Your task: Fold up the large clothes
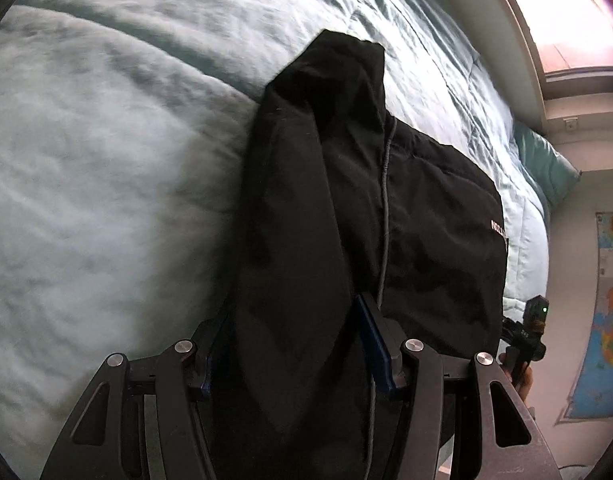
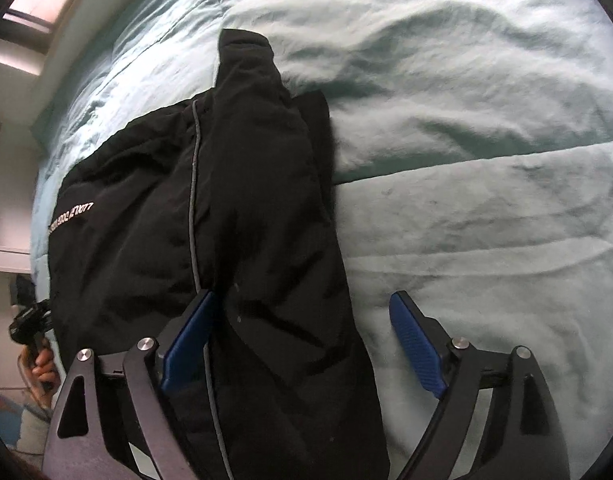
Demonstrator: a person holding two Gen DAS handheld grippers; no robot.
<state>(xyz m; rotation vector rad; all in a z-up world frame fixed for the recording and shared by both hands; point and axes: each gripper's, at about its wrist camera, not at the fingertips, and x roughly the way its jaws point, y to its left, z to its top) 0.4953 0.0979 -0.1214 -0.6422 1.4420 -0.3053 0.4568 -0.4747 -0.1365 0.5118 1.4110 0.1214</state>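
Your black jacket (image 1: 346, 200) lies partly folded on the pale green bed cover (image 1: 106, 160). Your left claw (image 1: 294, 344) pinches a folded sleeve between its blue pads. Your right claw (image 2: 306, 340) stands spread wide, the jacket's edge lying between its fingers, the right pad clear of it

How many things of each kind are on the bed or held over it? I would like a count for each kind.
Black jacket with grey piping: 1
Pale green quilted bedspread: 1
Black two-finger grippers with blue pads, left and right: 2
Total: 4
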